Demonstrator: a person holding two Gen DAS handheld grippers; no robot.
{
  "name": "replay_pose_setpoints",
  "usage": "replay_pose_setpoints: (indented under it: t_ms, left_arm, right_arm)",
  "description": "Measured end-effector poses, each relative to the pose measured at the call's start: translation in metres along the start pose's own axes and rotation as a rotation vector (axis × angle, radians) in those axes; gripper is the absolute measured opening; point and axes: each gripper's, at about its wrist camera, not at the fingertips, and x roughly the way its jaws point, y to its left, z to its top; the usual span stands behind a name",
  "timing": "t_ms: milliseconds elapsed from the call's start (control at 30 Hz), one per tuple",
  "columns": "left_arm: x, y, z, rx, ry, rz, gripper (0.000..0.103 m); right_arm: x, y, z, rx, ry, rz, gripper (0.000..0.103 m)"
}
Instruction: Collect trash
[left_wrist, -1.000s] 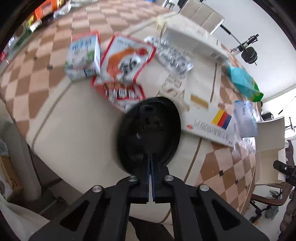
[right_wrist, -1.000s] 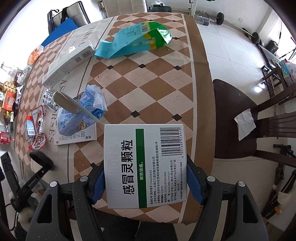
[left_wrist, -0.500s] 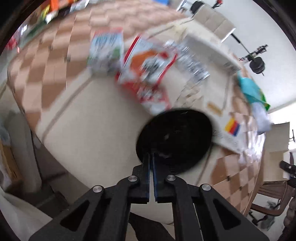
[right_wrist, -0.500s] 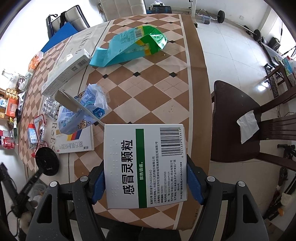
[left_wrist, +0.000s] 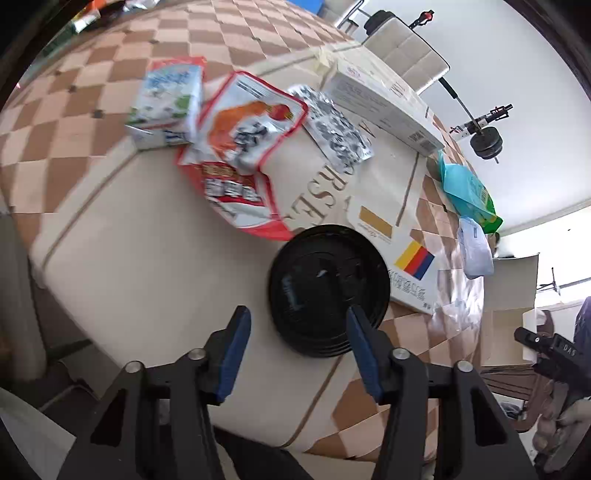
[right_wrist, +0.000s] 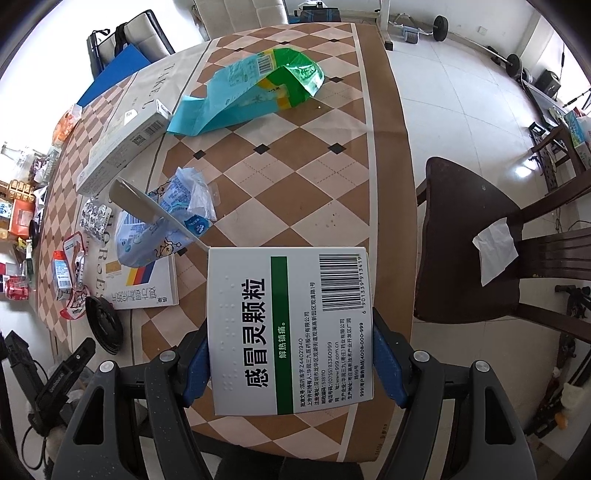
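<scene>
My left gripper (left_wrist: 297, 350) is open and empty at the near table edge. A black round lid (left_wrist: 328, 290) lies on the table just beyond its fingertips, nearer the right finger; it also shows in the right wrist view (right_wrist: 103, 325). My right gripper (right_wrist: 288, 365) is shut on a white medicine box (right_wrist: 288, 328) with a green stripe and a barcode, held above the table's near edge. Other trash lies on the table: red snack wrappers (left_wrist: 243, 147), a small milk carton (left_wrist: 166, 103), a foil blister sheet (left_wrist: 334, 125), a teal-green bag (right_wrist: 251, 92) and a crumpled blue-white plastic bag (right_wrist: 162, 221).
A long white box (left_wrist: 380, 103) and a flat white box with a colour stripe (left_wrist: 406, 269) lie on the checkered tablecloth (right_wrist: 295, 177). A dark wooden chair (right_wrist: 472, 243) with a tissue on it stands right of the table. Clutter lines the far left table edge.
My left gripper has opened and let go of the black lid, which now lies on the table. My right gripper keeps its hold on the medicine box and has moved little.
</scene>
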Motion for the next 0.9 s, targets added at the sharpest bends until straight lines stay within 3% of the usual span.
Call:
replay_pose_setpoints:
  t_ms: [67, 100, 333, 367, 400, 467, 633, 900]
  left_arm:
    - [0.018, 0.000, 0.006, -0.004, 0.037, 0.024, 0.051]
    - [0.017, -0.004, 0.007, 0.009, 0.008, 0.026, 0.056]
    - [0.024, -0.044, 0.010, 0.151, -0.018, 0.197, 0.053]
    - [0.023, -0.046, 0.010, 0.154, -0.023, 0.203, 0.047]
    - [0.020, -0.048, 0.009, 0.153, -0.030, 0.199, 0.011]
    - [0.023, -0.051, 0.009, 0.160, -0.003, 0.220, 0.003]
    - [0.006, -0.065, 0.002, 0.201, -0.034, 0.244, 0.002]
    - [-0.081, -0.078, -0.027, 0.223, -0.153, 0.276, 0.001]
  right_arm:
    - [0.001, 0.000, 0.002, 0.005, -0.002, 0.002, 0.075]
    - [0.001, 0.000, 0.004, 0.008, -0.003, 0.003, 0.075]
    - [0.002, 0.003, 0.014, 0.017, -0.032, -0.020, 0.075]
    - [0.002, 0.003, 0.015, 0.018, -0.035, -0.021, 0.075]
    - [0.002, 0.003, 0.015, 0.019, -0.037, -0.021, 0.075]
    - [0.003, 0.005, 0.016, 0.016, -0.040, -0.024, 0.075]
    - [0.000, 0.006, 0.015, 0.000, -0.048, -0.025, 0.075]
    - [-0.020, 0.006, 0.003, -0.020, -0.069, 0.001, 0.075]
